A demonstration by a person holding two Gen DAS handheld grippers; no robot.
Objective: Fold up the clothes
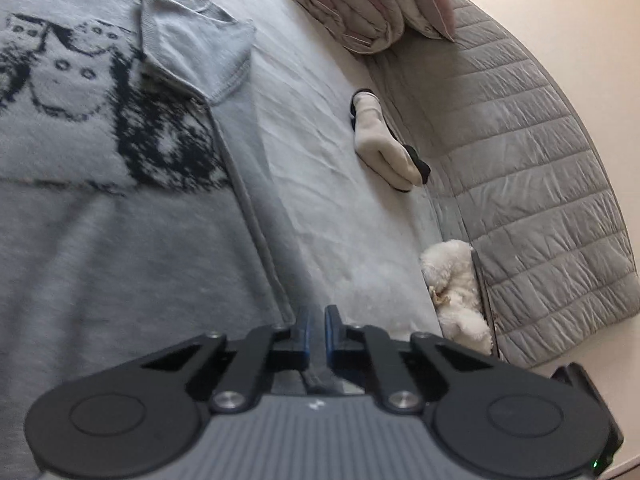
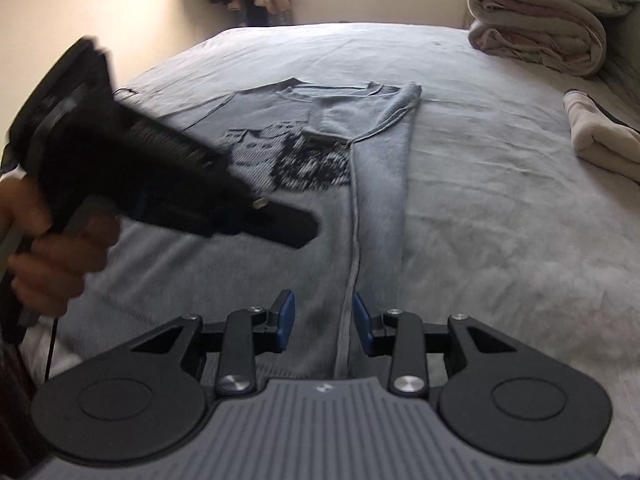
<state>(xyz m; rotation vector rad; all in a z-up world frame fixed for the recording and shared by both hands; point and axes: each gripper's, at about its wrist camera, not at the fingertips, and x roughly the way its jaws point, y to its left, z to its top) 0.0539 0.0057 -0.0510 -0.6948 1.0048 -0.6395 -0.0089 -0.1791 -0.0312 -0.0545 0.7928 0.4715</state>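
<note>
Right wrist view: the grey sweater [image 2: 248, 216] is laid flat on the bed [image 2: 500, 216], one side folded inward. The right gripper [image 2: 324, 324] is held spread above the folded edge. The left gripper [image 2: 296, 232], carried by a hand [image 2: 52, 264], crosses over the garment and hides part of it; in its own view [image 1: 316, 332] its fingers are seen nearly pressed together, gripping nothing. A folded cream garment [image 1: 384, 140], rolled bedding [image 1: 360, 0], a quilted headboard [image 1: 520, 160] and a white plush toy [image 1: 456, 292] are shown alongside.
</note>
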